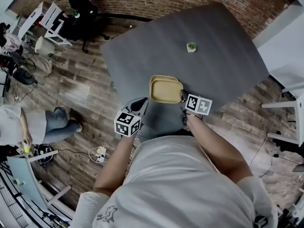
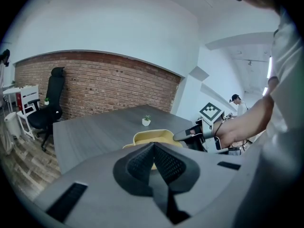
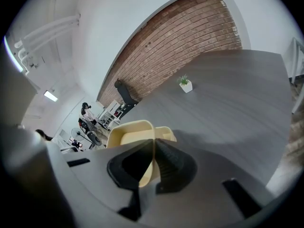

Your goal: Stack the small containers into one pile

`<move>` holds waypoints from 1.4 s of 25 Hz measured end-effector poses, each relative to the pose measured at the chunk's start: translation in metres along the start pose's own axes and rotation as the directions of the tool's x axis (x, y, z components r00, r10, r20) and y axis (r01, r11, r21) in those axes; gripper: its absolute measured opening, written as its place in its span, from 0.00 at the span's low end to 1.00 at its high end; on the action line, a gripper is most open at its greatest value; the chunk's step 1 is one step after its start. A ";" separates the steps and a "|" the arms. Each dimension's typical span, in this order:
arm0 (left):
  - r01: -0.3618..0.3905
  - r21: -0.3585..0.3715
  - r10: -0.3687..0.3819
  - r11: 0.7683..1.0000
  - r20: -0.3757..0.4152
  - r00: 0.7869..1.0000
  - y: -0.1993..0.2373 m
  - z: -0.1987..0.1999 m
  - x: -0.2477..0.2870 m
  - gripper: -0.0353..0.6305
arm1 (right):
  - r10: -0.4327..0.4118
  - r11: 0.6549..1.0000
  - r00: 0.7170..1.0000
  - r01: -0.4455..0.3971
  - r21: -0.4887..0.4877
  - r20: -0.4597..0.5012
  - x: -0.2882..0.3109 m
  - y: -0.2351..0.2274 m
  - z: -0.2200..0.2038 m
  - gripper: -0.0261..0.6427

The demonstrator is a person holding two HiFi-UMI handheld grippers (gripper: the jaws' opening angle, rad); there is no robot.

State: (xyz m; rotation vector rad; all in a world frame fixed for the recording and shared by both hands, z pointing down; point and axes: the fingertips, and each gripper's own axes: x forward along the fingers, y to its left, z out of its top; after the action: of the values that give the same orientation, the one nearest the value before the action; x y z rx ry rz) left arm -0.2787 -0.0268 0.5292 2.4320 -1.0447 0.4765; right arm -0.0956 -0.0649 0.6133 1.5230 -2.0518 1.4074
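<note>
Two pale yellow containers (image 1: 166,90) sit nested near the front edge of the dark grey table (image 1: 223,56). My right gripper (image 1: 182,100) is at their right side, shut on the upper container's rim. In the right gripper view the yellow wall (image 3: 147,171) runs between the pads, and the upper container (image 3: 128,133) lies ahead with the lower one (image 3: 167,133) showing past it. My left gripper (image 1: 141,102) hovers just left of the containers with its jaws shut and empty. In the left gripper view the containers (image 2: 154,137) lie beyond its tips (image 2: 153,148), with the right gripper (image 2: 190,134) beside them.
A small potted plant (image 1: 191,47) stands further back on the table. A black office chair (image 2: 47,110) and white furniture (image 1: 50,20) stand by the brick wall. A person (image 1: 28,125) crouches on the wooden floor at the left, with cables nearby.
</note>
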 end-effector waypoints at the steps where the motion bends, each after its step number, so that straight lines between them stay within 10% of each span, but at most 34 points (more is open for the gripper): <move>1: -0.001 -0.002 0.001 1.000 -0.002 1.000 0.001 0.001 0.003 0.07 | 0.000 1.000 1.000 0.000 0.002 -0.005 0.003 -0.002 0.003 0.07; 35: -0.056 -0.114 0.050 0.992 -0.057 0.997 0.055 -0.008 0.042 0.07 | -0.017 0.998 0.988 0.027 0.065 -0.151 0.070 -0.021 0.007 0.08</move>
State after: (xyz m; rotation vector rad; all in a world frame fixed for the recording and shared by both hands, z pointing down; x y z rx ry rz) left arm -0.2933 -0.0805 0.5703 2.2823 -1.0860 0.4828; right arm -0.1065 -0.1139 0.6676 1.4125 -1.9121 1.5464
